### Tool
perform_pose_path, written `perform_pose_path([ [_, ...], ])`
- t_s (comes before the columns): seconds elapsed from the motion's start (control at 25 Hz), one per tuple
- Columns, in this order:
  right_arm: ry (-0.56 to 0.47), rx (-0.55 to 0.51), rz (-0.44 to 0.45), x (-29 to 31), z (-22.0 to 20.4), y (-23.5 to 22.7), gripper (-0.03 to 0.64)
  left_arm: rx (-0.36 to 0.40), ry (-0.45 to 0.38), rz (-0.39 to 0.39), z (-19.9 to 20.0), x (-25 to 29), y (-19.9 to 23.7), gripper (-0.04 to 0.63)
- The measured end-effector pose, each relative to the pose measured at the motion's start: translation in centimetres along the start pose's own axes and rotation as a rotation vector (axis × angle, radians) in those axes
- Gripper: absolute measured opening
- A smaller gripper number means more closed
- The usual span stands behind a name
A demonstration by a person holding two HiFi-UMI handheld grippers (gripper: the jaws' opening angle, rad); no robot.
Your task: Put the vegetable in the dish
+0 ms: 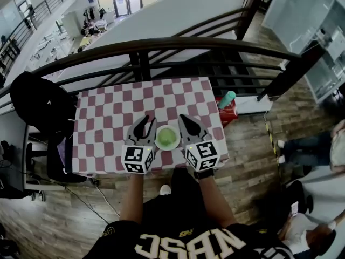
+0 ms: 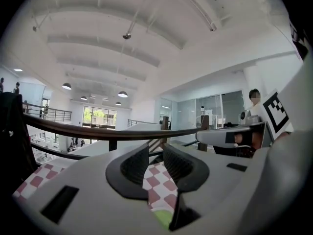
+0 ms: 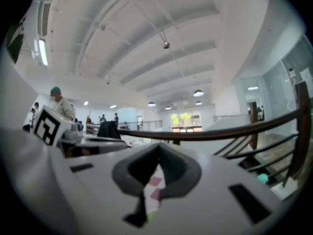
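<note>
A light green round dish (image 1: pixel 167 138) sits near the front edge of the red-and-white checked table (image 1: pixel 113 117). I cannot make out a vegetable in any view. My left gripper (image 1: pixel 146 122) rests just left of the dish, its jaws a narrow gap apart with only tablecloth showing between them (image 2: pixel 155 148). My right gripper (image 1: pixel 183 118) rests just right of the dish, its jaws meeting at the tips (image 3: pixel 157 148) with nothing held. A sliver of the dish (image 2: pixel 164 218) shows low between the left jaws.
A dark curved railing (image 1: pixel 161 47) runs behind the table. A black chair with a jacket (image 1: pixel 38 107) stands at the left. A teal bottle (image 1: pixel 227 98) on a red case is off the table's right side. A person's legs (image 1: pixel 307 144) are at far right.
</note>
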State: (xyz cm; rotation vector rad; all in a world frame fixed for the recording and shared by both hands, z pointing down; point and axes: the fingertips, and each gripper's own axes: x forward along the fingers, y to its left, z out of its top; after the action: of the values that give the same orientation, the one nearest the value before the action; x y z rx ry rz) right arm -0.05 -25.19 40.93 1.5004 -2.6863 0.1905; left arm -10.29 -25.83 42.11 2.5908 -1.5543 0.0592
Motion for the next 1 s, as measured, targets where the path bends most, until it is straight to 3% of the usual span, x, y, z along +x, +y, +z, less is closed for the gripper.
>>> perform_pose_path([
  [0.24,0.004,-0.045,-0.003,-0.1,0.5,1.9,0.015,0.039,-0.025,0.046,1.2,-1.6,0.0,0.034],
  [1.0,-0.064,-0.088,-0.001,0.2,3.0,4.6,0.015,0.093,-0.108,0.037,3.7,-3.5,-0.6,0.023],
])
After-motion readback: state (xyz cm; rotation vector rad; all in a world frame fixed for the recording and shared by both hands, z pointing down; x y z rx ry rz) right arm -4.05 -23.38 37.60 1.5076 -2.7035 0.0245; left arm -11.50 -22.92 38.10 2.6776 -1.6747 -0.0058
